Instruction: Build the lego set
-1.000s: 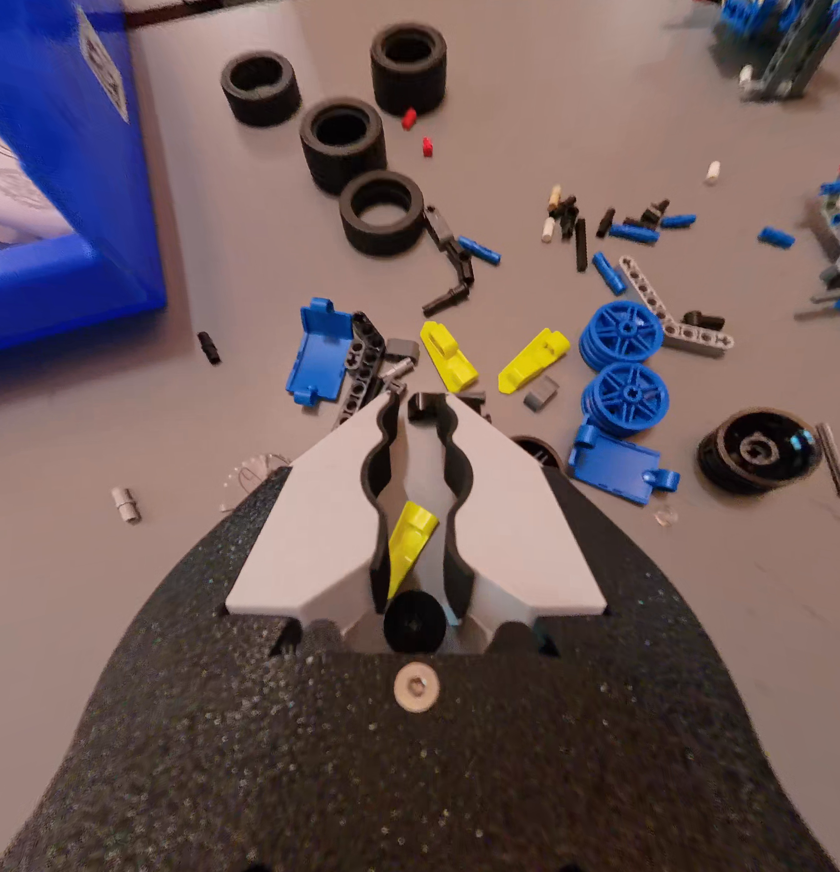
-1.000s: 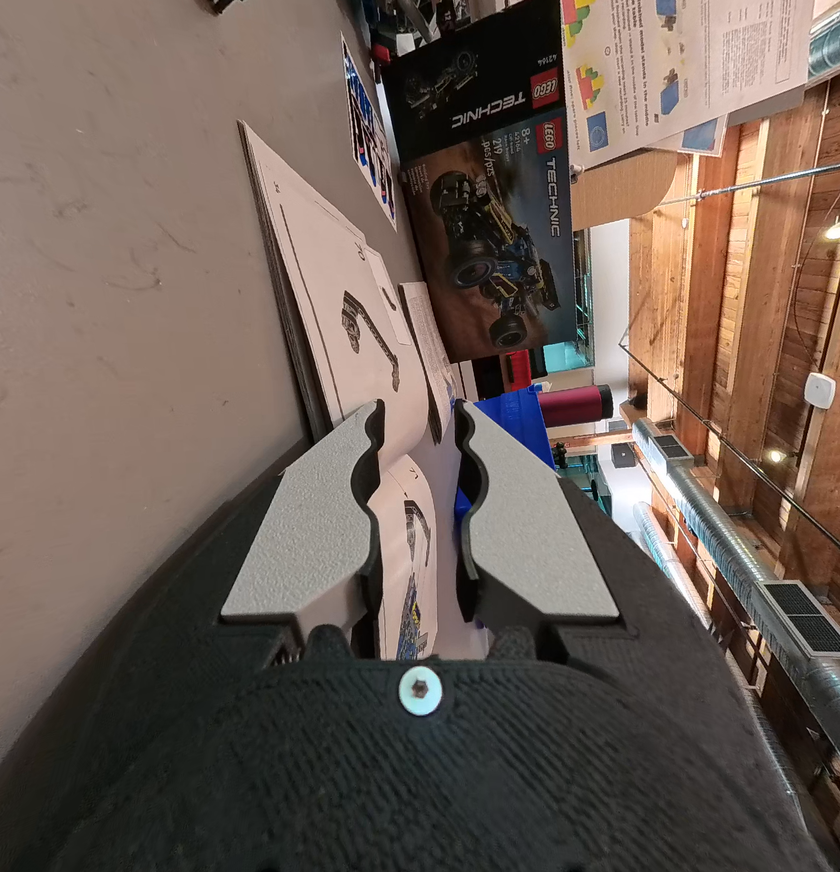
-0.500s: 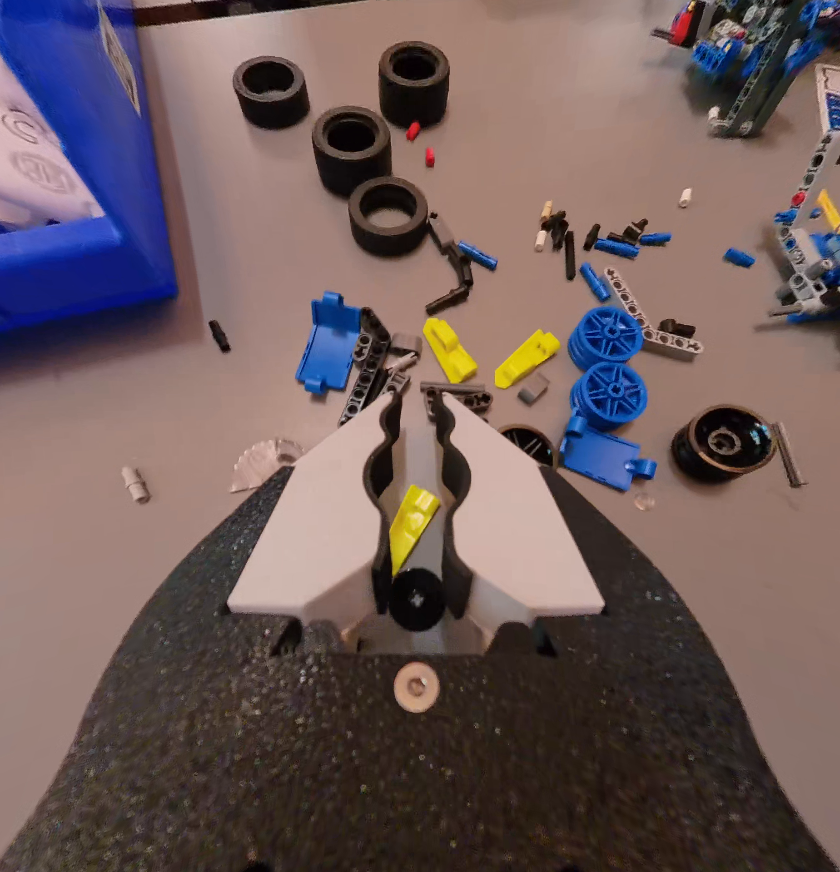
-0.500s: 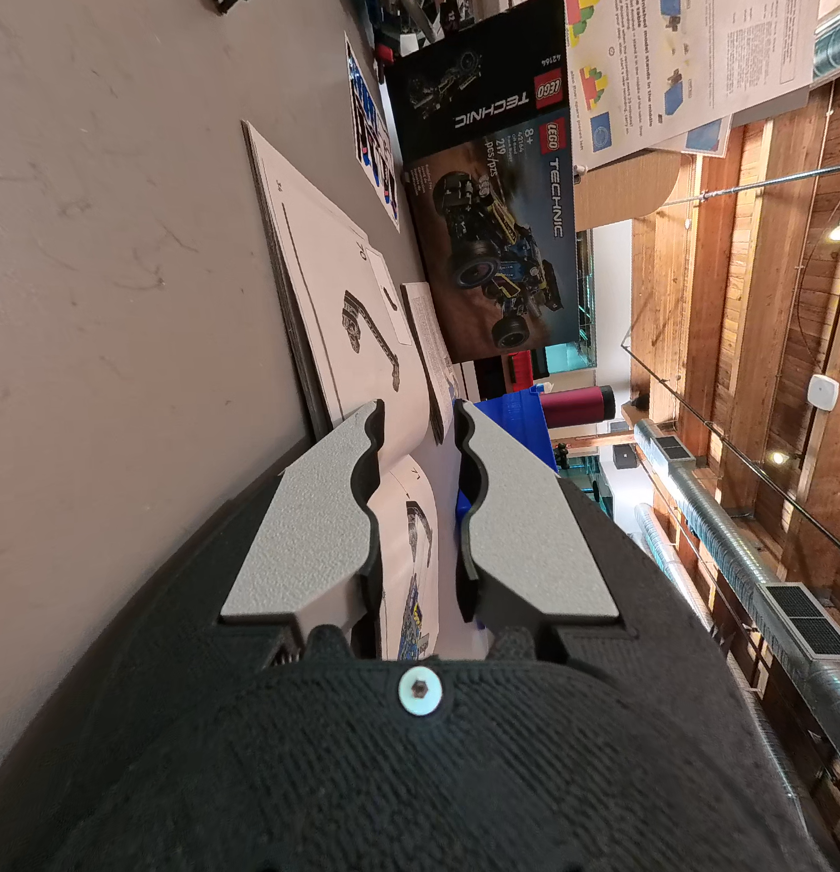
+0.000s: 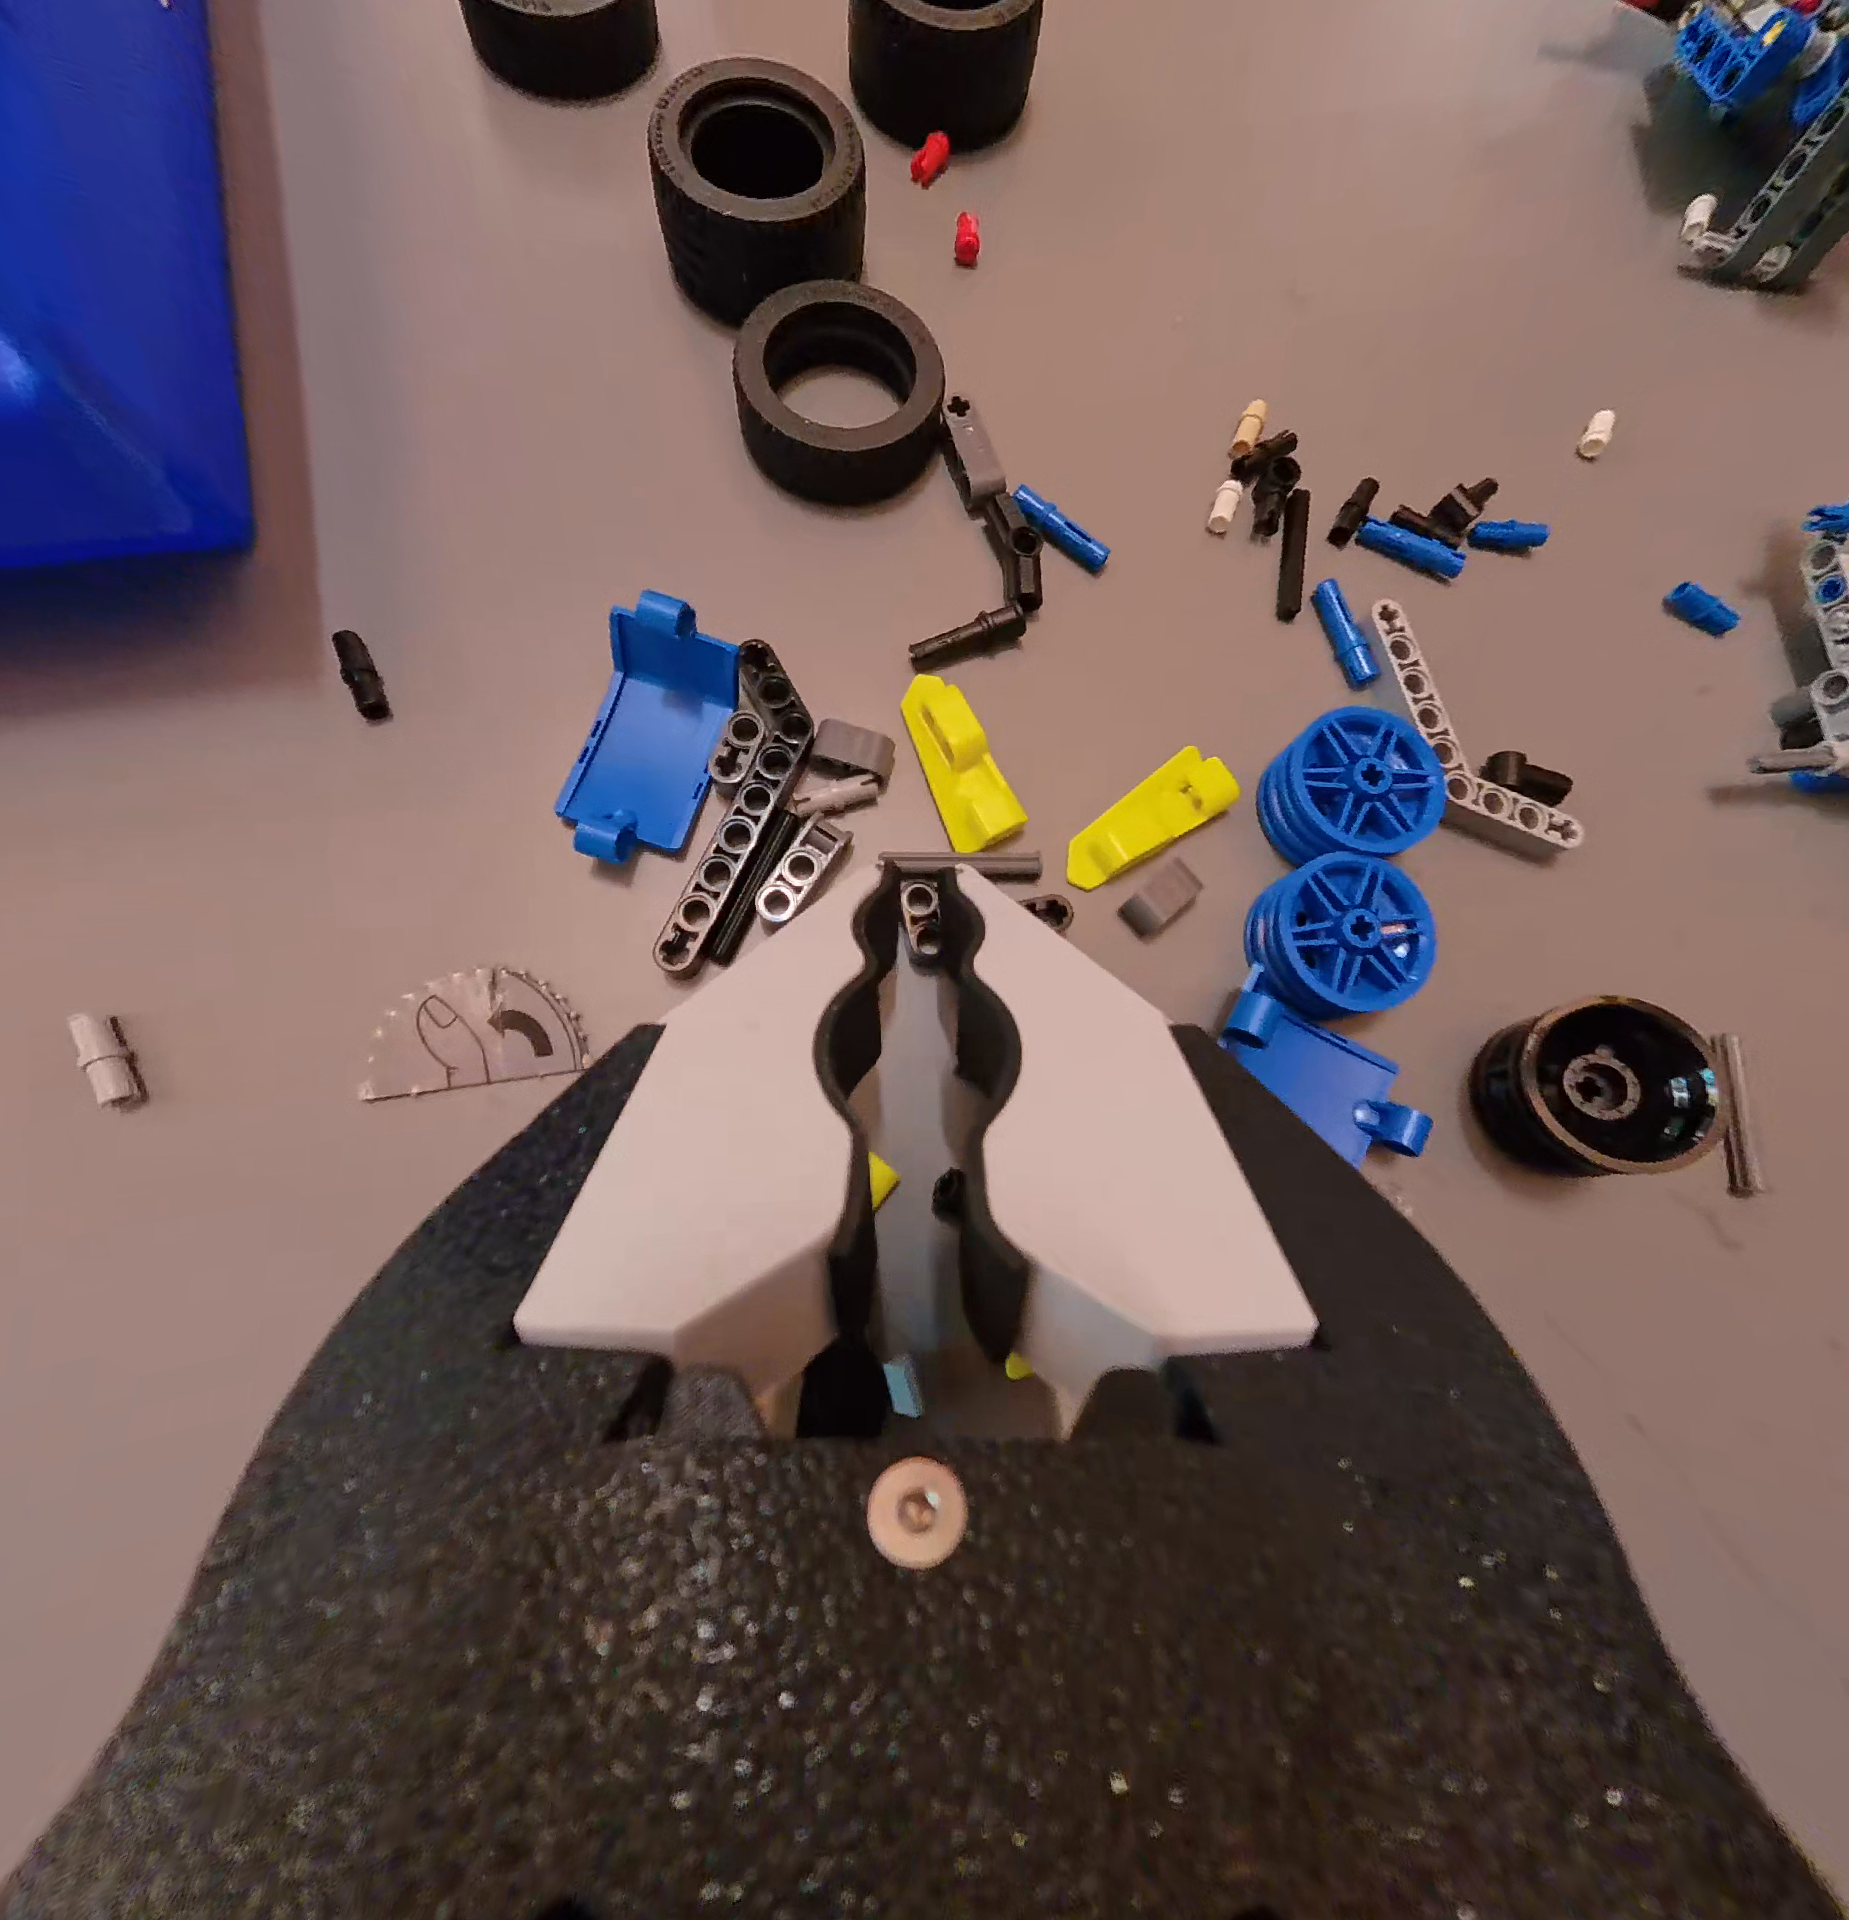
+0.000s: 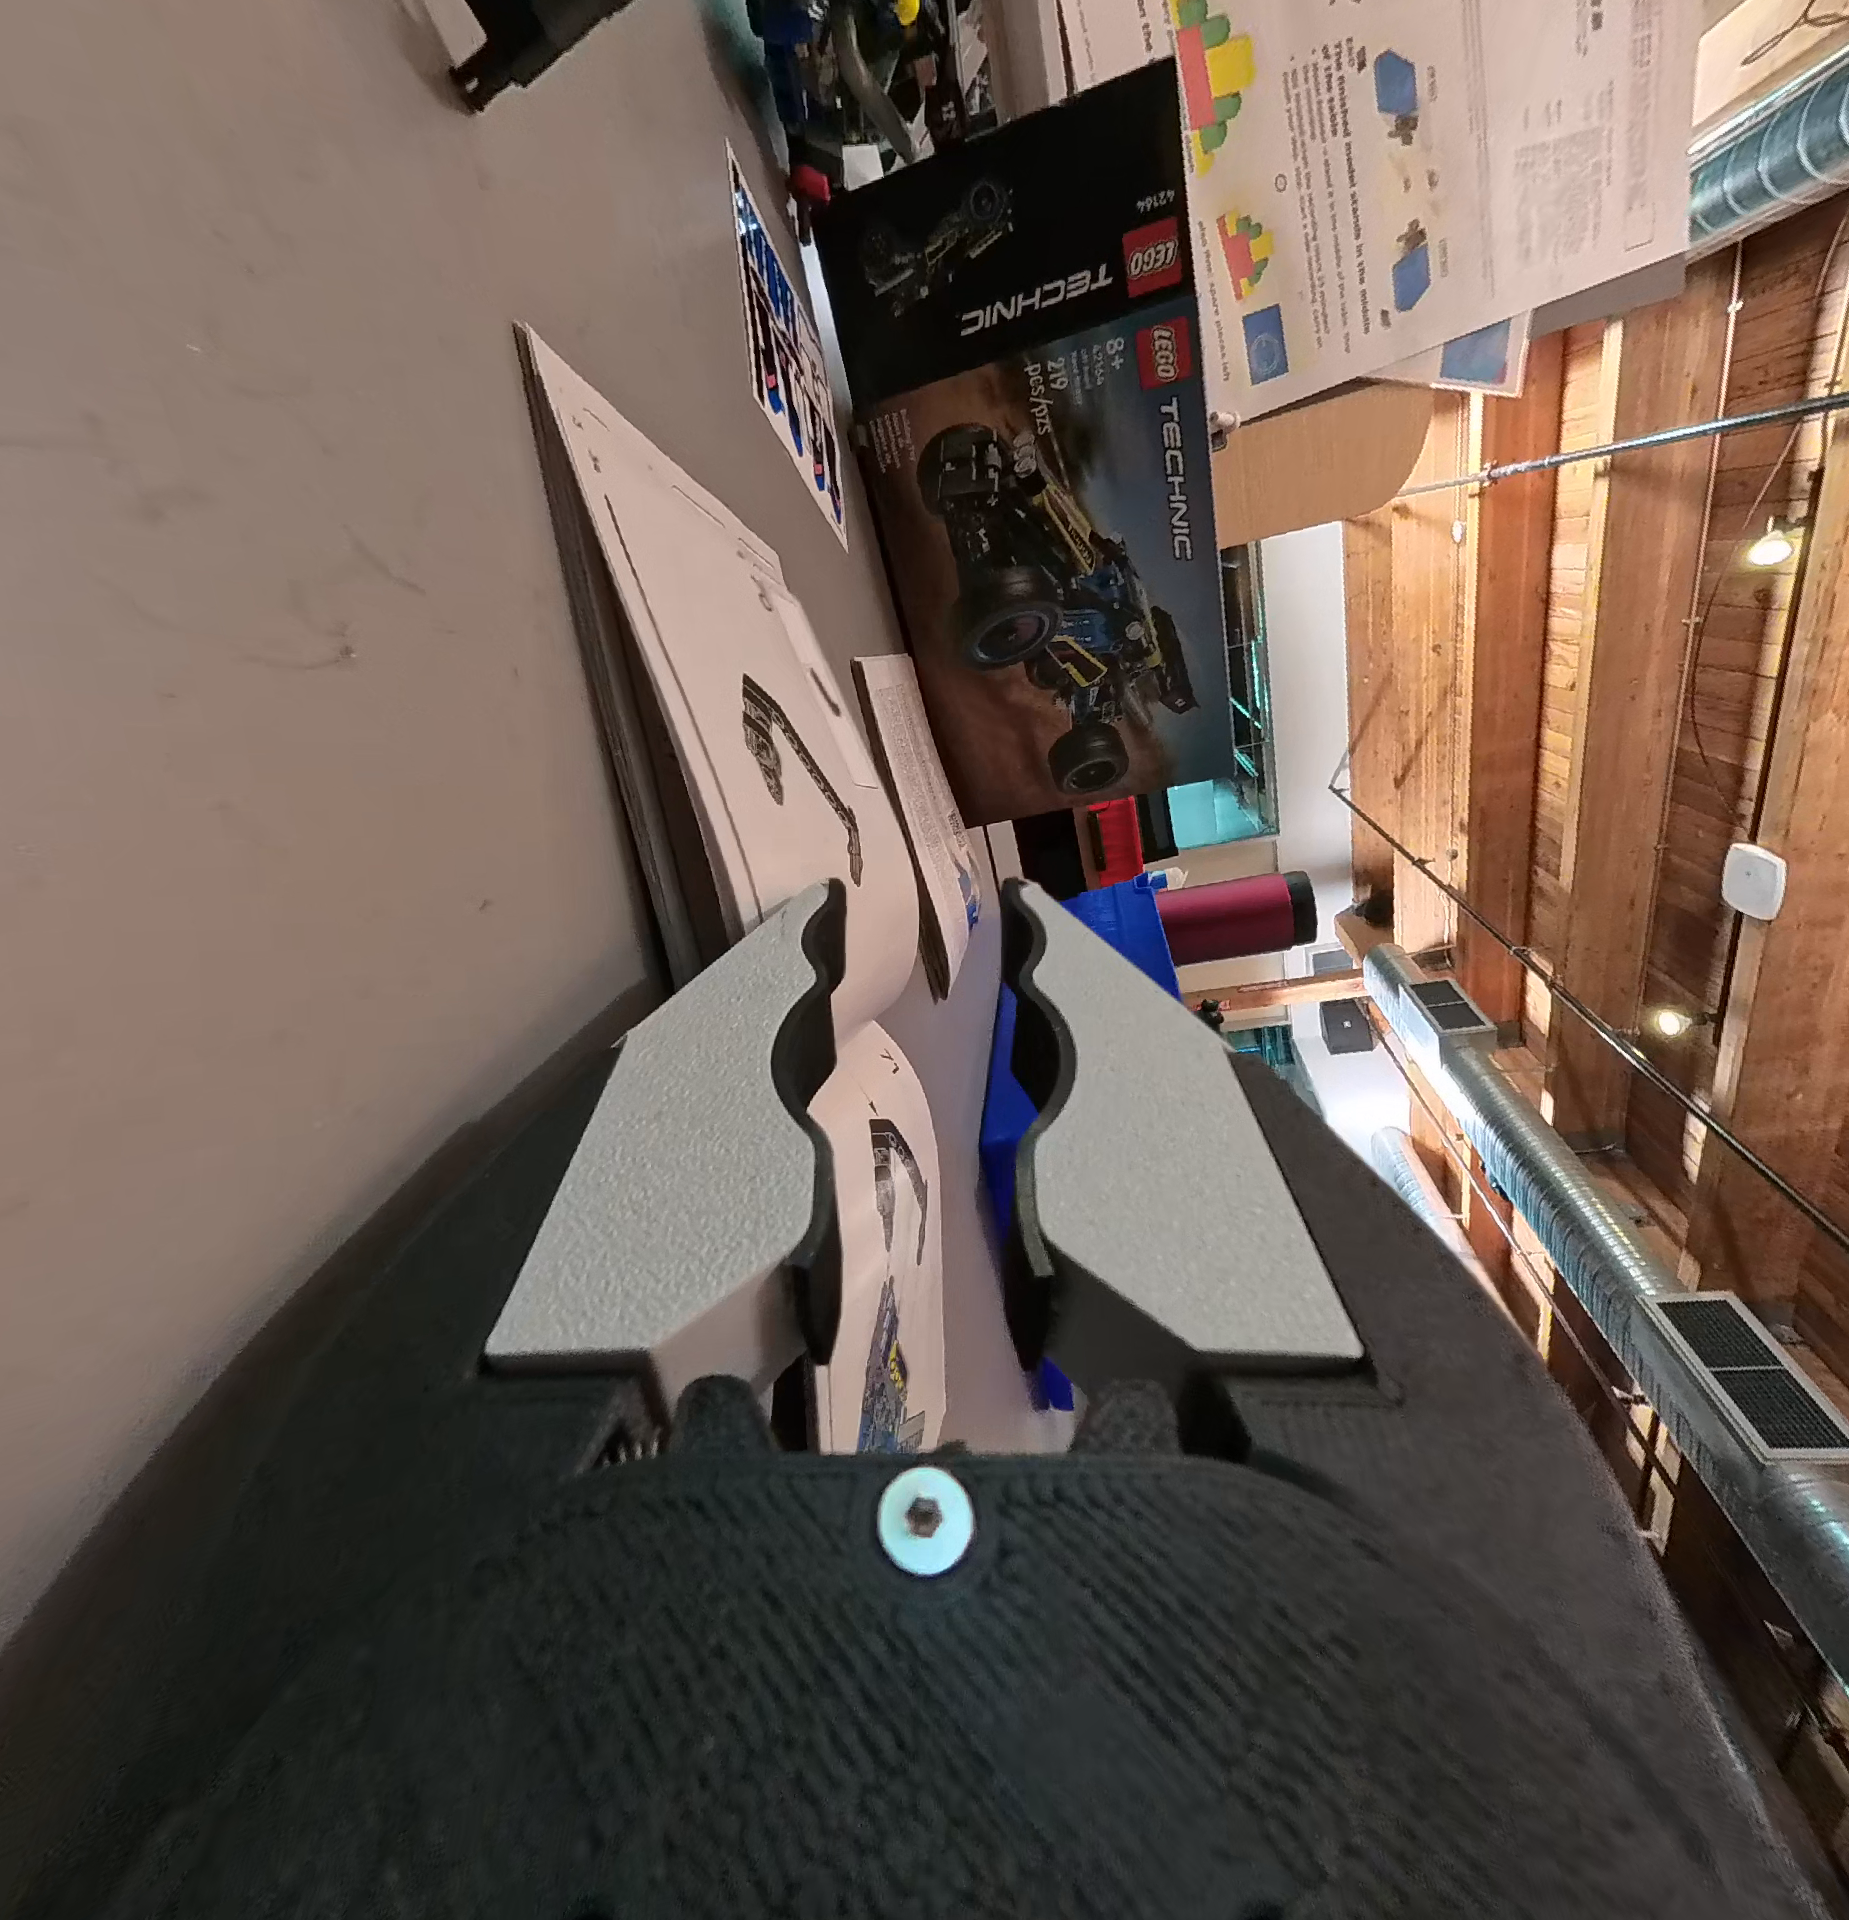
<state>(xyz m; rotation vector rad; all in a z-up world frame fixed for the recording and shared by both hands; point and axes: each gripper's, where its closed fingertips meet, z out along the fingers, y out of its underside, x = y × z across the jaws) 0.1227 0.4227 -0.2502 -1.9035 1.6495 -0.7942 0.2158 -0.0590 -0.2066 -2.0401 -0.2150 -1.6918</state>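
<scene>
While poised low over loose parts on the worktop (image 5: 276,1299), nearly clenched at the left gripper (image 5: 922,883), with a small dark two-hole piece (image 5: 922,914) showing between the fingertips, just near of a grey axle (image 5: 1008,864); cannot tell whether pinched or merely lying beneath. Released and bare at the right gripper (image 6: 920,904), pointed at an open booklet (image 6: 712,644). Could easily knock the axle or the yellow piece (image 5: 961,764) aside, so crowded there; could lose so small a piece from a shallow pinch.
</scene>
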